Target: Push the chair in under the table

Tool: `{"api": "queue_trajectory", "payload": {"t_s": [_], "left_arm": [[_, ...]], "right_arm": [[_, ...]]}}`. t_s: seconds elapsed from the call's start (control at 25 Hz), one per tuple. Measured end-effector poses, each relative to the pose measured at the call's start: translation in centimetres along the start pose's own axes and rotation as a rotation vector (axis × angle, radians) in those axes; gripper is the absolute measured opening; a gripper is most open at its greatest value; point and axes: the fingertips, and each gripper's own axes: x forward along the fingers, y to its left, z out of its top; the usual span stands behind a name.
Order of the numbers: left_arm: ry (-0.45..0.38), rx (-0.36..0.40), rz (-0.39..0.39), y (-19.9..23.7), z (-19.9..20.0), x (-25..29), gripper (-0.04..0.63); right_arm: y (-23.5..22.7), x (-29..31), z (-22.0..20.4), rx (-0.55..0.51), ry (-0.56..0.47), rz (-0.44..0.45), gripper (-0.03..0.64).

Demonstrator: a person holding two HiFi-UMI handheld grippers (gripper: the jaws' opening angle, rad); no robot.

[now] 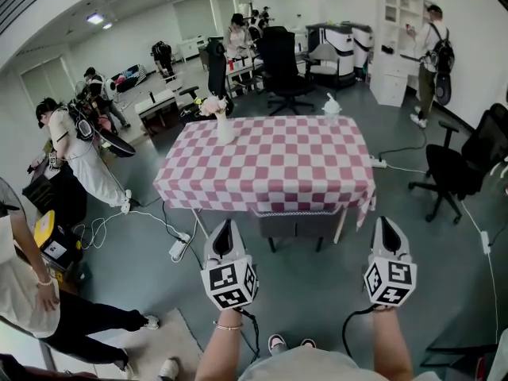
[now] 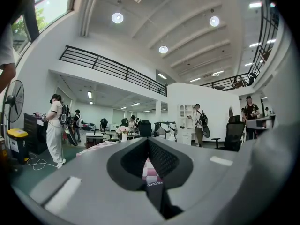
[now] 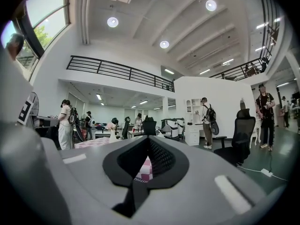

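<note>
A table point(image 1: 270, 161) with a pink-and-white checked cloth stands in the middle of the room. A dark chair point(image 1: 295, 225) sits tucked under its near edge, only the seat front and legs showing. My left gripper point(image 1: 225, 224) is shut and empty, pointing at the table just left of the chair and not touching it. My right gripper point(image 1: 386, 221) is also shut and empty, off the table's near right corner. In the left gripper view the gripper point(image 2: 148, 140) shows closed jaws with checked cloth point(image 2: 150, 170) beyond. The right gripper point(image 3: 149, 139) looks the same.
A vase of flowers point(image 1: 224, 125) and a white bottle point(image 1: 332, 105) stand on the table's far edge. Black office chairs are at the right point(image 1: 456, 165) and behind the table point(image 1: 284, 70). A power strip with cables point(image 1: 177, 249) lies on the floor at left. People stand at left and at the back.
</note>
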Motion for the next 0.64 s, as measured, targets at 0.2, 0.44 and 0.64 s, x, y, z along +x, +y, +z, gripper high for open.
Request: {"api": "queue_trajectory", "payload": {"t_s": [0.2, 0.44, 0.64], "left_arm": [[0.004, 0.0, 0.013, 0.5, -0.3, 0.0, 0.0], [0.024, -0.009, 0.022, 0.9, -1.0, -0.6, 0.0], [0.046, -0.013, 0.033, 1.2, -2.1, -1.0, 0.0]], "right_arm": [[0.4, 0.2, 0.1, -0.001, -0.004, 0.009, 0.009], [0.5, -0.2, -0.4, 0.01, 0.011, 0.012, 0.009], [0.5, -0.4, -1.2, 0.02, 0.021, 0.016, 0.009]]}}
